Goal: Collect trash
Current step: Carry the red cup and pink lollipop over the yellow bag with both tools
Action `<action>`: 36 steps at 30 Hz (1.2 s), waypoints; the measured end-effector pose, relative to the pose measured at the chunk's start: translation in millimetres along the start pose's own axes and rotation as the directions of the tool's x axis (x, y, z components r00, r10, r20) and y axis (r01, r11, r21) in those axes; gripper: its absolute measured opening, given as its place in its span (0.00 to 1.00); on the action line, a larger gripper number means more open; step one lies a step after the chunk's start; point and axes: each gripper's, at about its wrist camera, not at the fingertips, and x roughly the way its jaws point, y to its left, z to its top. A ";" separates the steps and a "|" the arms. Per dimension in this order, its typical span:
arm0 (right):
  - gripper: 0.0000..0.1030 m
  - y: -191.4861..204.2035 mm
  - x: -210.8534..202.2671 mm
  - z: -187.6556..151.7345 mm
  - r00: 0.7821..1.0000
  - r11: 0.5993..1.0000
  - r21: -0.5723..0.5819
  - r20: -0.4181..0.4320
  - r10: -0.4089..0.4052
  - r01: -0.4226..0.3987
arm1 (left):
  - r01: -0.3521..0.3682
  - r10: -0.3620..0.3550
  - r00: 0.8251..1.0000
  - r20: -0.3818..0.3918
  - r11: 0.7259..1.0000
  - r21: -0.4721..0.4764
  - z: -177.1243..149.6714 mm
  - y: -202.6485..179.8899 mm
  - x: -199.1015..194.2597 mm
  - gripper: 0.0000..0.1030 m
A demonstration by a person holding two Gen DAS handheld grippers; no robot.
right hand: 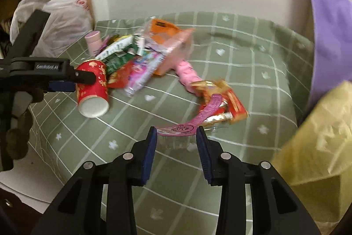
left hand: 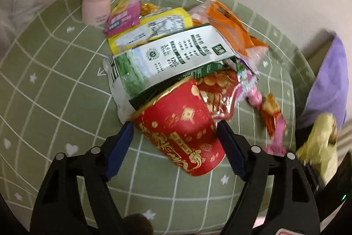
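Green checked table cloth [left hand: 55, 72] is covered with wrappers. A red cup [left hand: 182, 133] is straddled by the left gripper [left hand: 175, 124], jaws apart; it may be rolled away. A pink wrapper [right hand: 178, 130] is framed by the half-closed right gripper [right hand: 177, 132], seemingly ungripped.

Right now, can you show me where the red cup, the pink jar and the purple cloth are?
red paper cup [left hand: 178, 127]: left wrist view, on its printed side wall.
pink jar [left hand: 96, 3]: left wrist view, on its body just below the lid.
purple cloth [right hand: 325, 25]: right wrist view, on its flat middle.
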 end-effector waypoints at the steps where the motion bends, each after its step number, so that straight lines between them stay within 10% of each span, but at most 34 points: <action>1: 0.34 -7.4 -1.1 -2.3 1.000 1.000 0.015 -0.005 0.011 -0.011 | 0.003 -0.003 1.000 -0.002 1.000 -0.029 0.9 1.8 2.5 0.70; 7: 0.34 -23.8 -13.0 -8.5 0.998 0.998 0.039 0.016 0.053 -0.053 | 0.062 -0.067 0.996 -0.056 0.994 -0.093 -0.3 0.5 6.8 0.62; 16: 0.34 -7.5 -35.6 -5.7 0.998 0.995 0.088 0.044 -0.041 0.037 | 0.050 -0.068 0.995 0.069 0.971 0.236 4.9 -42.5 -40.7 0.61; 26: 0.34 8.0 -84.6 18.9 0.967 0.968 0.183 0.155 -0.203 0.174 | 0.042 -0.207 0.944 0.257 0.849 0.527 23.4 -80.2 -92.7 0.61; 36: 0.34 -23.6 -212.8 38.5 0.836 0.873 0.315 0.294 -0.462 0.372 | 0.335 -0.520 0.851 0.069 0.640 0.691 49.8 -203.1 -118.7 0.61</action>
